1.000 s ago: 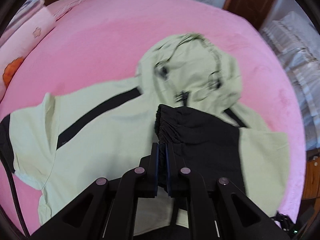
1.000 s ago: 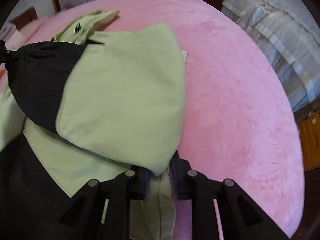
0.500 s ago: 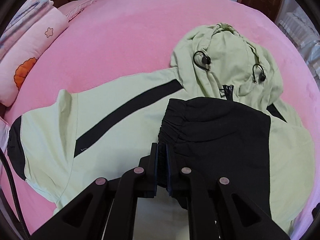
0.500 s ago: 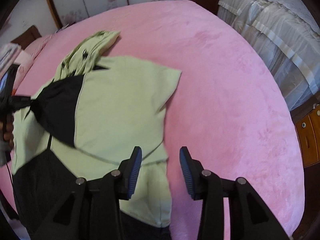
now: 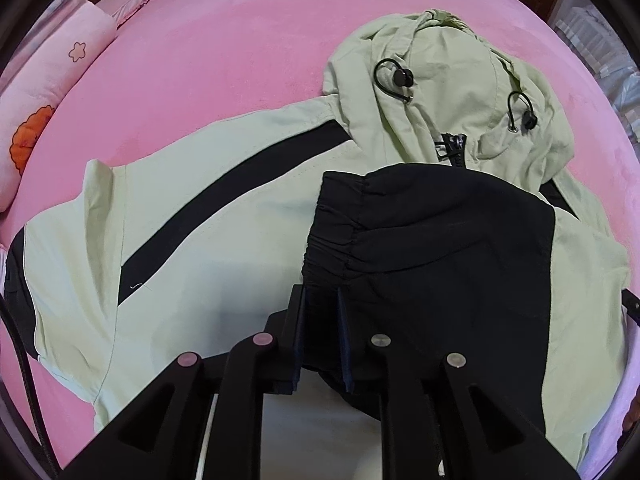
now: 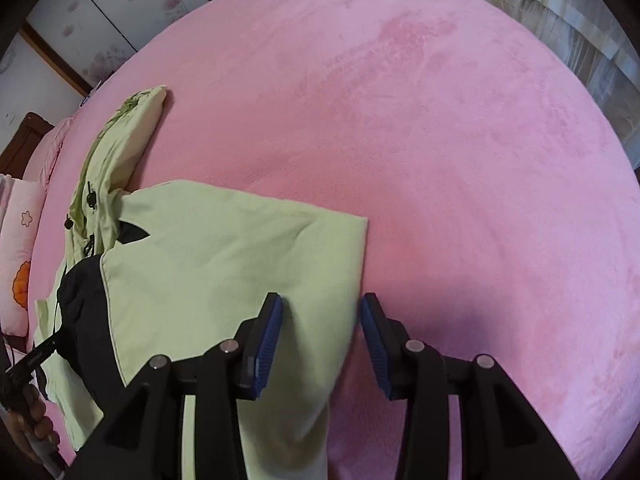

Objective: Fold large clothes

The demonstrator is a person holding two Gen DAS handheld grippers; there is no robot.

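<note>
Left gripper (image 5: 322, 300) clenched on black cuff (image 5: 336, 220) of jacket (image 5: 208, 240); right gripper (image 6: 322, 316) released above jacket on bed (image 6: 460, 160)

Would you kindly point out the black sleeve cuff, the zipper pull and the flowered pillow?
black sleeve cuff (image 5: 336, 224), left wrist view, gathered elastic edge.
zipper pull (image 5: 454, 148), left wrist view, below the hood.
flowered pillow (image 5: 60, 80), left wrist view, pink face.

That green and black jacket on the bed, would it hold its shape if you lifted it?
Probably not: the jacket looks thin and creased, so it should sag. The sleeve in the left gripper already folds limply. Its smooth fabric may slide on the pink bedspread.
</note>
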